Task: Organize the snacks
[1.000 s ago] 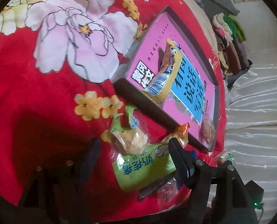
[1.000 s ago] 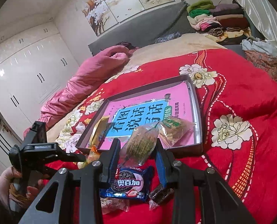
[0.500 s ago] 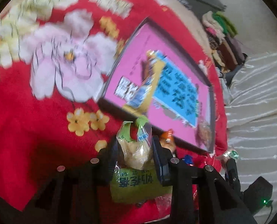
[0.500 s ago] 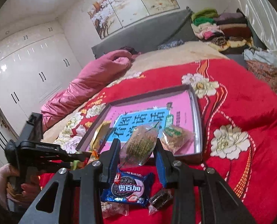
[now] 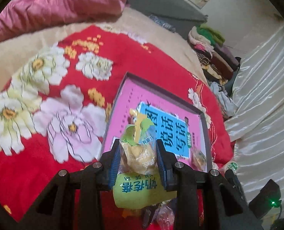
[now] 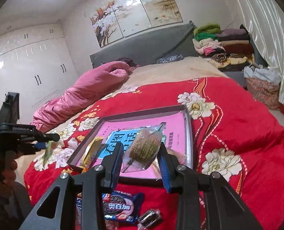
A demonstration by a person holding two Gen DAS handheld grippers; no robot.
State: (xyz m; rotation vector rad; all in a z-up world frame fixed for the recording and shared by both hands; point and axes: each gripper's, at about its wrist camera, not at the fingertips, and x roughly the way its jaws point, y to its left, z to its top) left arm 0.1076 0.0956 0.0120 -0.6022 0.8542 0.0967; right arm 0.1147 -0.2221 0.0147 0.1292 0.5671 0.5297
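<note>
My left gripper [image 5: 138,153] is shut on a green and clear snack bag [image 5: 140,157] and holds it above the red bedspread, near the tray's near corner. My right gripper [image 6: 141,153] is shut on a clear packet with a brown biscuit [image 6: 143,148], held over the near edge of the dark-rimmed tray [image 6: 187,126] with a pink book inside. A yellow snack packet [image 6: 91,151] lies in the tray's left end. The left gripper with its bag also shows in the right wrist view [image 6: 48,140]. The tray also shows in the left wrist view [image 5: 161,88].
A blue cookie packet [image 6: 120,207] and a small dark wrapped snack [image 6: 149,217] lie on the red floral bedspread [image 6: 237,118] below my right gripper. A pink quilt [image 6: 80,94] lies at the bed's far left. Folded clothes [image 6: 222,44] are stacked at the back right.
My left gripper closed on the green snack bag and lifted it, tilting up toward the tray. My right gripper kept hold of the biscuit packet and rose slightly.
</note>
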